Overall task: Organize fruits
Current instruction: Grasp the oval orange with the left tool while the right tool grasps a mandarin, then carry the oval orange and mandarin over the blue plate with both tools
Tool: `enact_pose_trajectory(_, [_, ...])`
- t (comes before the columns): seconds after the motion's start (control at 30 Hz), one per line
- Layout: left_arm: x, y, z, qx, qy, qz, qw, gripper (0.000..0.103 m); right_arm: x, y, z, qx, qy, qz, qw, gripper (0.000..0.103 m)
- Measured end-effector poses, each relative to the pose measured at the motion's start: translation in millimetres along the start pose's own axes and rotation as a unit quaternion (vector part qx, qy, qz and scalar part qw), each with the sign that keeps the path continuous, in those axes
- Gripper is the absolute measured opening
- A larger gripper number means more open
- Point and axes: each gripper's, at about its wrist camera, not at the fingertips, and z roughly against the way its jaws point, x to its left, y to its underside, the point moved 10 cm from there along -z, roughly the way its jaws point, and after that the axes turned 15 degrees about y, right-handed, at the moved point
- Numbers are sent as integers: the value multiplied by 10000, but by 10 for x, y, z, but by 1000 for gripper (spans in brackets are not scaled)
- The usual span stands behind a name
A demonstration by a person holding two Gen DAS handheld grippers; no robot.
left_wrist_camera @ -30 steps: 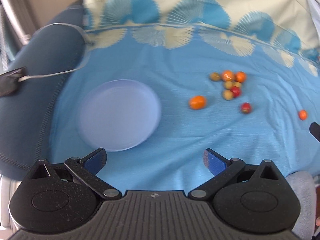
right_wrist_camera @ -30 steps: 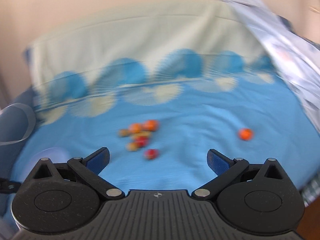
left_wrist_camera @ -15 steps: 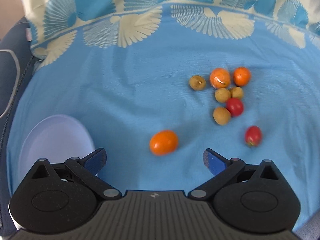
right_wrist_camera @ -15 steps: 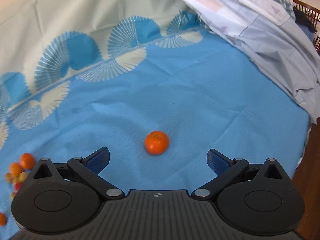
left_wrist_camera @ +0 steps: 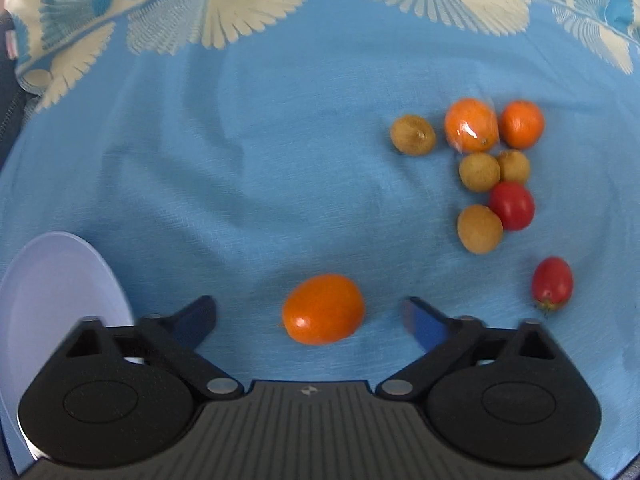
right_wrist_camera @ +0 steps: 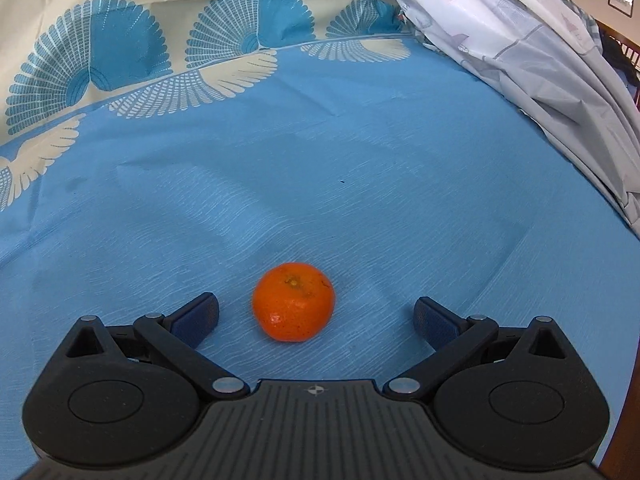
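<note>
In the left wrist view a smooth orange fruit lies on the blue cloth between the blue pads of my left gripper. The jaws are closing, and gaps still show on both sides of the fruit. Up to the right lies a cluster of fruits: two oranges, brown round fruits and a red tomato; another tomato lies apart. A pale plate sits at the left edge. In the right wrist view a tangerine rests between the wide-apart pads of my right gripper, untouched.
The blue cloth has a fan-patterned cream border at the back. A crumpled grey-white sheet is heaped at the right in the right wrist view. A dark cushion edge shows at far left in the left wrist view.
Both grippers have come down and forward toward the cloth. The orange fruit now lies between the left pads, which have drawn in a little; the tangerine now lies between the right pads.
</note>
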Motion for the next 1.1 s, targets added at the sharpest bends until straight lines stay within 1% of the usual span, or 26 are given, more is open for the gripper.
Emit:
enact_pose_trajectory(0.03, [-15, -13, 31, -49, 72, -58, 9999, 71, -1, 2, 7, 38, -6, 14, 10000, 96])
enact_pose_trajectory(0.07, [-33, -21, 60, -65, 165, -64, 9998, 49, -17, -12, 45, 50, -9, -6, 10000, 88])
enact_pose_trajectory(0.1, [-44, -21, 87, -63, 190, -33, 9998, 44, -23, -24, 91, -13, 18, -7, 10000, 64])
enact_pose_trajectory(0.13, [-42, -23, 113, -94, 138, -23, 9999, 44, -13, -43, 141, -86, 8, 23, 10000, 45])
enact_pose_trajectory(0.17, [-54, -25, 138, -142, 121, -51, 9998, 44, 4, -48, 186, -107, -20, 64, 9999, 38])
enact_pose_trajectory(0.27, [-83, -7, 244, -200, 64, -40, 9998, 44, -2, -48, 236, 14, -143, -56, 9999, 38])
enact_pose_trajectory(0.33, [-140, 35, 411, -268, 167, 44, 9995, 44, -21, -64, 310, 29, -255, -140, 9996, 37])
enact_pose_trajectory(0.4, [-186, 69, 636, -381, 234, 111, 9989, 44, -36, -98, 480, -78, -396, -201, 9990, 37])
enact_pose_trajectory(0.5, [-206, 177, 1031, -526, 347, 238, 9977, 44, -33, -139, 904, -303, -776, -193, 9963, 37])
enact_pose_trajectory(0.63, [-121, 472, 1562, -642, 329, 354, 9968, 44, 73, -74, 1687, -624, -1461, 88, 9873, 38])
enact_pose_trajectory(0.73, [38, 749, 1933, -771, 314, 467, 9954, 44, 196, 87, 2337, -753, -2049, 374, 9752, 38])
enact_pose_trajectory(0.83, [238, 1079, 2262, -881, 284, 661, 9935, 44, 337, 345, 2972, -788, -2612, 698, 9595, 38])
enact_pose_trajectory(0.97, [558, 1518, 2600, -996, 211, 945, 9903, 44, 554, 773, 3700, -539, -3351, 1136, 9338, 38])
enact_pose_trajectory(1.1, [853, 1913, 2841, -1119, 156, 1194, 9864, 44, 698, 1186, 4321, -487, -3853, 1619, 9072, 38])
